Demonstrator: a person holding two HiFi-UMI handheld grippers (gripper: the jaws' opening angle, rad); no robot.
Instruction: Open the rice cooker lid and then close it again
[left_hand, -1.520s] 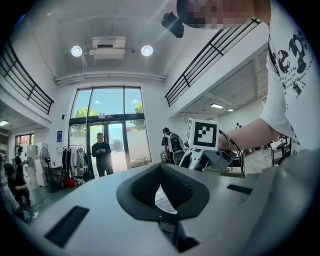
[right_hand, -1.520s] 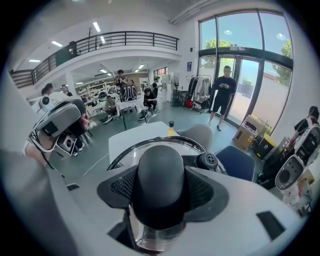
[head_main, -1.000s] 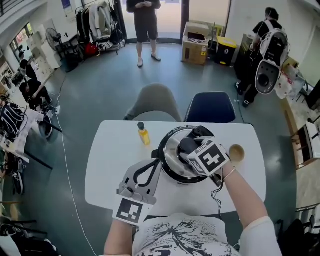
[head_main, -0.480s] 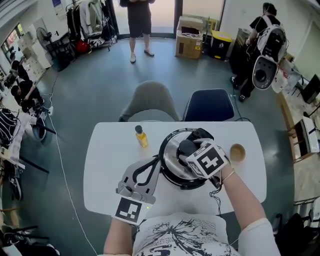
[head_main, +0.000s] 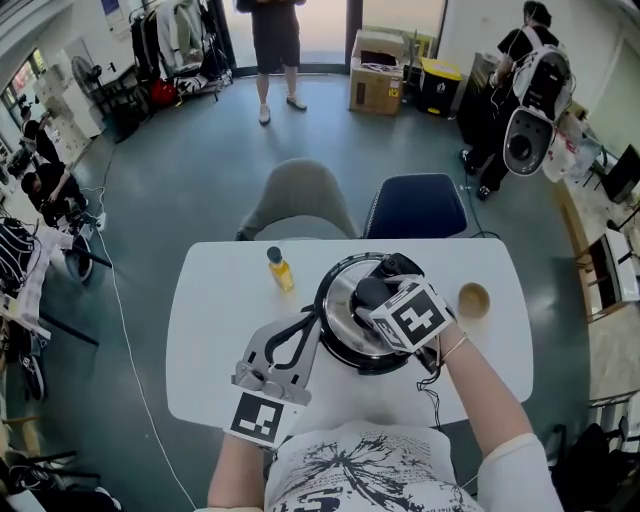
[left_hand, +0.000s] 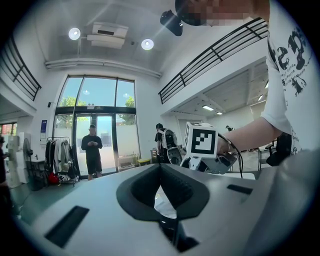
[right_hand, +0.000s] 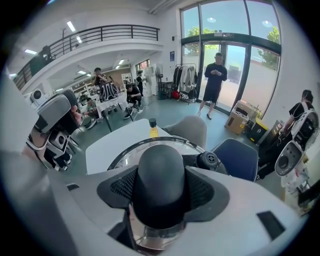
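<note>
My left claw (head_main: 312, 325) is clenched on nothing, its tips just beside the left flank of the rice cooker (head_main: 352, 360). A yellow bottle (head_main: 279, 270) stands on the white table (head_main: 215, 320) beyond that claw, apart from it. The cooker's steel lid (head_main: 340, 312) sits flat on the pot, directly under my right claw (right_hand: 160, 189), which points steeply down and grasps the lid's black knob (right_hand: 160, 165). A small wooden bowl (head_main: 473, 299) rests near that claw's right.
</note>
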